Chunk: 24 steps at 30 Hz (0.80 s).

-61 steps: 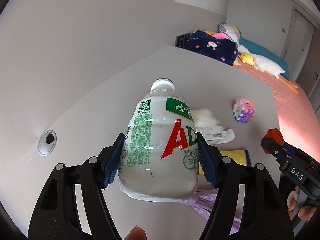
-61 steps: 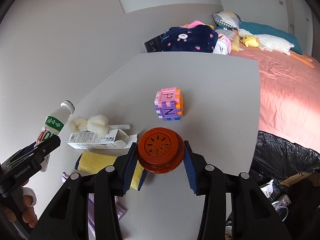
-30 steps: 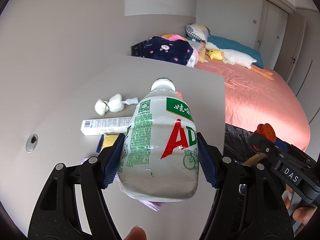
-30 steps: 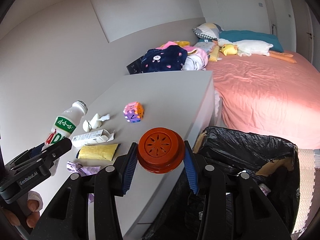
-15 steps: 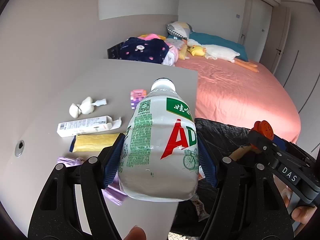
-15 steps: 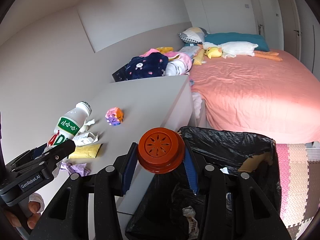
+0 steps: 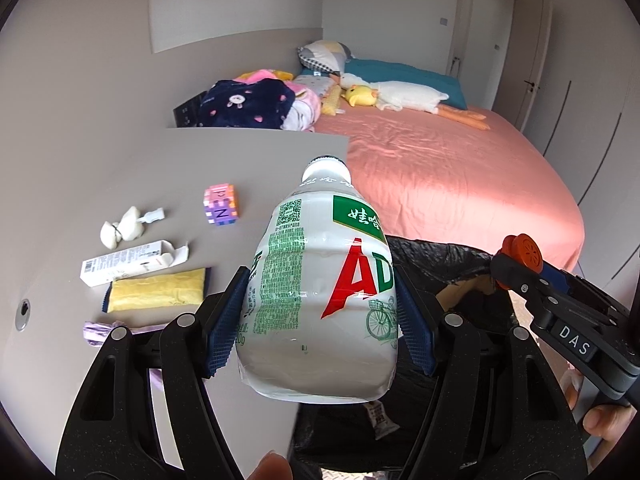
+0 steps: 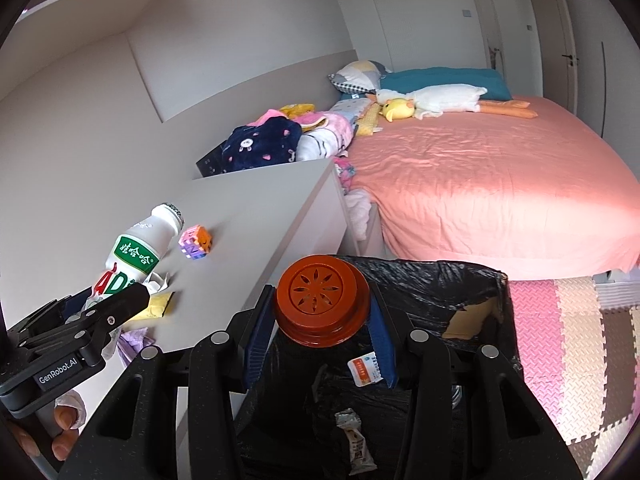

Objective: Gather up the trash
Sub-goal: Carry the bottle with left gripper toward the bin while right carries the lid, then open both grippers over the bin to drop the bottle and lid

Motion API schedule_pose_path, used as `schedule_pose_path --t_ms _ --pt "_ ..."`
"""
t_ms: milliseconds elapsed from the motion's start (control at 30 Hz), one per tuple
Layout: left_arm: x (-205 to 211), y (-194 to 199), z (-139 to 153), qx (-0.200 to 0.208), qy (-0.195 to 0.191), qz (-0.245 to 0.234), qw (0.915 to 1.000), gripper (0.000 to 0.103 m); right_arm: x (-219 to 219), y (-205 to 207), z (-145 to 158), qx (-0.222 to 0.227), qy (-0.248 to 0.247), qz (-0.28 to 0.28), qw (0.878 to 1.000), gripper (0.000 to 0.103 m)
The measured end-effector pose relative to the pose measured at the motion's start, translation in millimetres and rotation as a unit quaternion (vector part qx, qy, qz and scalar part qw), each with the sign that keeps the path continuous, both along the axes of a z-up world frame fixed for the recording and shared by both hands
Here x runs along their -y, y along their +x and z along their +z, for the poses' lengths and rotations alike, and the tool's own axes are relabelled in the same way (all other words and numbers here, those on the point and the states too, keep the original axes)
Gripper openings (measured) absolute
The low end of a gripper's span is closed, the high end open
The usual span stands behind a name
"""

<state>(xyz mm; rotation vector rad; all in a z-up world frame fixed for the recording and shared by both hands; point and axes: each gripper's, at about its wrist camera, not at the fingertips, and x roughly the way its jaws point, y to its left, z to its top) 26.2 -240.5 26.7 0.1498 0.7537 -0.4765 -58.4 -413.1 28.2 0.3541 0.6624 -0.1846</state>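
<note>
My left gripper [image 7: 320, 316] is shut on a white plastic drink bottle [image 7: 320, 300] with a green and red label, held over the desk's right edge beside the bin. The same bottle [image 8: 138, 250] shows at the left of the right wrist view. My right gripper [image 8: 320, 332] is shut on a round orange-brown lid-like container [image 8: 322, 298], held above the black trash bag [image 8: 432, 292] that lines a bin beside the desk. That bag [image 7: 448, 264] lies below and right of the bottle in the left wrist view, where the orange container [image 7: 524, 250] also appears.
On the grey desk [image 7: 120, 168] lie a coloured letter cube [image 7: 221, 205], white cotton wads [image 7: 122, 229], a white carton [image 7: 128, 262], a yellow cloth [image 7: 156, 290] and a purple wrapper [image 7: 100, 330]. Wrappers lie inside the bag [image 8: 362, 368]. A pink bed [image 8: 480, 192] and foam floor mats [image 8: 568, 340] are to the right.
Both grippers have swung right from over the desk toward the bin, each keeping its grip. The black bag now fills the lower part of both views.
</note>
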Motion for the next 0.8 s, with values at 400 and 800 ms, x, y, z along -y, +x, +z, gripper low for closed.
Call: schedule_pose_path --t_ms 400,800 --pt "40.5 -8.0 -8.7 -0.012 0.002 -0.05 0.9987 0.067 35.8 -21.4 -3.5 -0.003 0.002 -0.045 0.999 0.046" --pt "72.4 -13.7 -22.0 -0.029 0.011 -0.097 0.9948 0.067 61.3 -34.4 -10.9 -0.011 0.008 -0.079 0.997 0.046"
